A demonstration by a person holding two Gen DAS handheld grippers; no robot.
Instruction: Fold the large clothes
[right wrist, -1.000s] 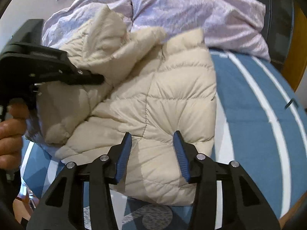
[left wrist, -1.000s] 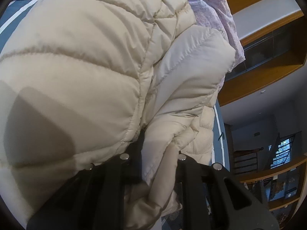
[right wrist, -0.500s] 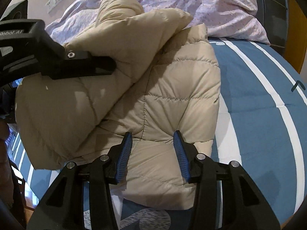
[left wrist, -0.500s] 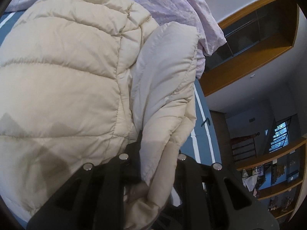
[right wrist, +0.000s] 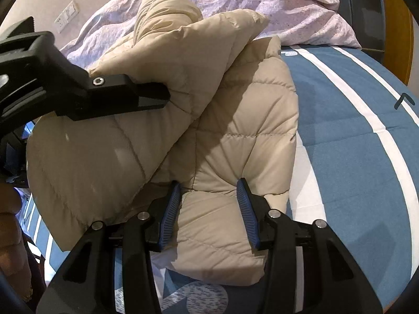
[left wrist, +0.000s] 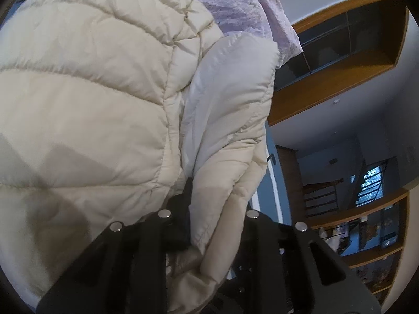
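A beige quilted puffer jacket [right wrist: 246, 120] lies on the blue striped bed [right wrist: 348, 130]. My left gripper [left wrist: 209, 209] is shut on a fold of the jacket [left wrist: 230, 136] and holds its left part lifted over the rest; it also shows in the right wrist view [right wrist: 157, 96]. The jacket fills most of the left wrist view and hides the left fingertips. My right gripper [right wrist: 208, 191] is open, its blue pads [right wrist: 244, 209] either side of the jacket's near hem, just above or on the fabric.
A lilac duvet [right wrist: 275, 5] is bunched at the head of the bed behind the jacket. Wooden shelves [left wrist: 340, 86] and a stair rail [left wrist: 324, 193] stand beyond the bed's edge. A wall socket [right wrist: 66, 17] is at the far left.
My left gripper has carried the lifted jacket part further to the right, over the flat part. My right gripper has stayed open near the hem.
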